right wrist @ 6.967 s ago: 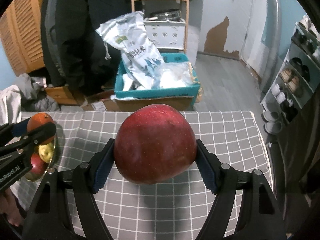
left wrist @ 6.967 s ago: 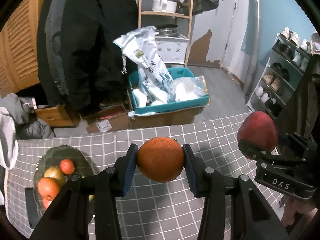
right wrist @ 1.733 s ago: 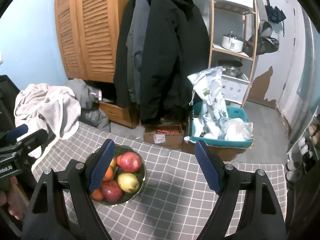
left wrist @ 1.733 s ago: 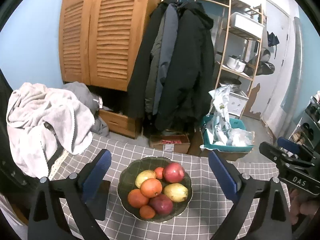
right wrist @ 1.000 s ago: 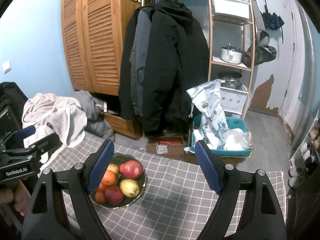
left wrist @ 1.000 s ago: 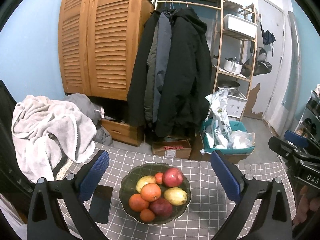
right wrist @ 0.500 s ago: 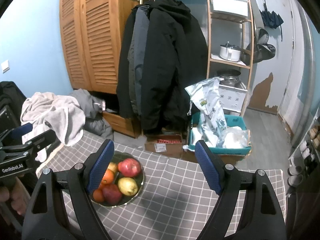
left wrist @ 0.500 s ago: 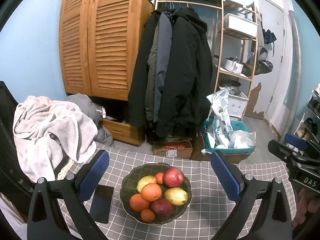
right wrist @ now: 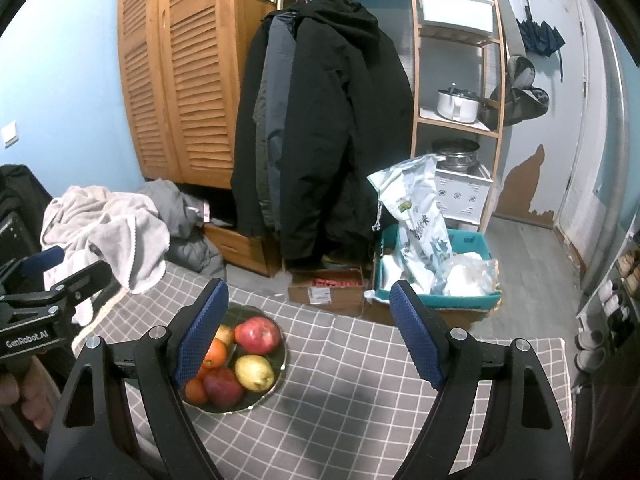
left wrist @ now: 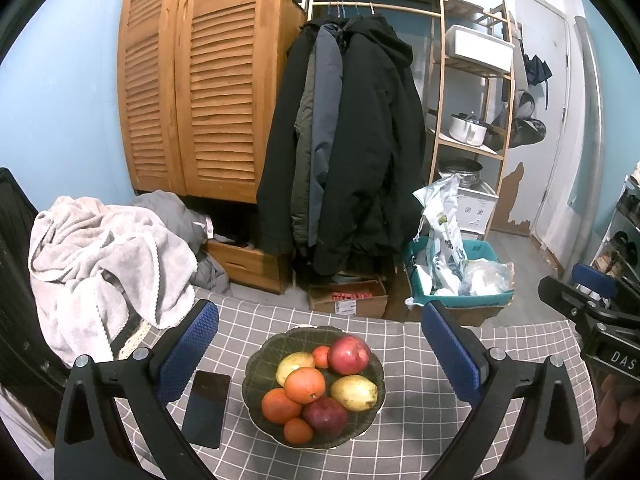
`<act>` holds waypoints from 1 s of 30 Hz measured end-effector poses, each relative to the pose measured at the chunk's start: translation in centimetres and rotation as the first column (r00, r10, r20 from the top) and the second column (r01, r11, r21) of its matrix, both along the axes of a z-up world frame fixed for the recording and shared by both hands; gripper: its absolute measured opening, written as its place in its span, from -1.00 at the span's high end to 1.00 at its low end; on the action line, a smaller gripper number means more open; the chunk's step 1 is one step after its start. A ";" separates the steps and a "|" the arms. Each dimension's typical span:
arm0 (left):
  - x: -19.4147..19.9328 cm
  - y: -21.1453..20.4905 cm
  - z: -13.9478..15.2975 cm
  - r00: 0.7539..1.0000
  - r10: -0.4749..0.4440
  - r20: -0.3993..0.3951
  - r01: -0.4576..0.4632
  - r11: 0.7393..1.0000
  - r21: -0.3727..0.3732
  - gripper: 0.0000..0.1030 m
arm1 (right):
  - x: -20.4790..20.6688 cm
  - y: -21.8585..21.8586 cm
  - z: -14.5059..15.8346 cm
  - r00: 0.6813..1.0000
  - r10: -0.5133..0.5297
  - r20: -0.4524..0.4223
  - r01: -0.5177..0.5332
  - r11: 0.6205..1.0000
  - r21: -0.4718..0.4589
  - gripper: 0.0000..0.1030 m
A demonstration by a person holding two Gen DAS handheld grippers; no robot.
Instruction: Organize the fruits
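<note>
A dark green bowl (left wrist: 260, 354) sits on the grey checked tablecloth (left wrist: 404, 420). It holds several fruits: a red apple (left wrist: 349, 354), an orange (left wrist: 305, 385), a yellow pear (left wrist: 354, 392) and a darker red apple (left wrist: 325, 415). My left gripper (left wrist: 318, 350) is open and empty, held high above the bowl. My right gripper (right wrist: 308, 334) is open and empty, up and to the right of the bowl (right wrist: 280, 364). Its left finger hides part of the fruit in that view.
A black phone (left wrist: 206, 408) lies on the cloth left of the bowl. A pale blanket (left wrist: 104, 260) hangs over a chair at the left. Beyond the table are hanging coats (left wrist: 352, 152), a cardboard box (left wrist: 346, 300), a teal crate (left wrist: 456, 280) and a shoe rack (left wrist: 624, 248).
Since seven seconds ago both grippers let go of their orange and red apple, which now lie in the bowl, and rose back from the table. In the last second almost nothing moved.
</note>
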State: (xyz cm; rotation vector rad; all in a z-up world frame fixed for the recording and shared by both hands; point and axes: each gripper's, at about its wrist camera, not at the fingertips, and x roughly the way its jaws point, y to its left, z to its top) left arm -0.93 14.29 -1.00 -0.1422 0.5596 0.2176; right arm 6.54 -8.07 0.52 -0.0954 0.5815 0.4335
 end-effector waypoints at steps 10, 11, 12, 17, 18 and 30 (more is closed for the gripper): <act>0.1 0.1 0.2 1.000 -0.003 0.001 0.003 1.000 0.014 -0.99 | 0.0 0.0 0.0 1.000 0.000 0.000 0.000 1.000 0.002 -0.59; 0.1 0.1 0.2 1.000 -0.002 0.001 0.002 1.000 0.014 -0.99 | 0.0 -0.1 0.0 1.000 -0.001 0.000 0.001 1.000 0.002 -0.59; 0.1 0.1 0.2 1.000 -0.002 0.001 0.002 1.000 0.014 -0.99 | 0.0 0.0 0.0 1.000 0.001 0.000 -0.001 1.000 0.001 -0.59; 0.2 0.0 0.3 1.000 0.000 -0.002 0.000 1.000 0.012 -0.99 | 0.0 -0.1 0.0 1.000 0.000 0.000 0.000 1.000 0.001 -0.59; 0.2 0.0 0.4 1.000 -0.001 -0.002 0.001 1.000 0.010 -0.99 | 0.0 -0.1 0.0 1.000 -0.001 -0.001 0.001 1.000 0.000 -0.59; 0.2 -0.2 0.2 0.999 0.033 -0.008 -0.033 0.999 0.004 -0.99 | 0.0 -0.1 0.0 1.000 0.002 0.000 -0.002 1.000 0.001 -0.59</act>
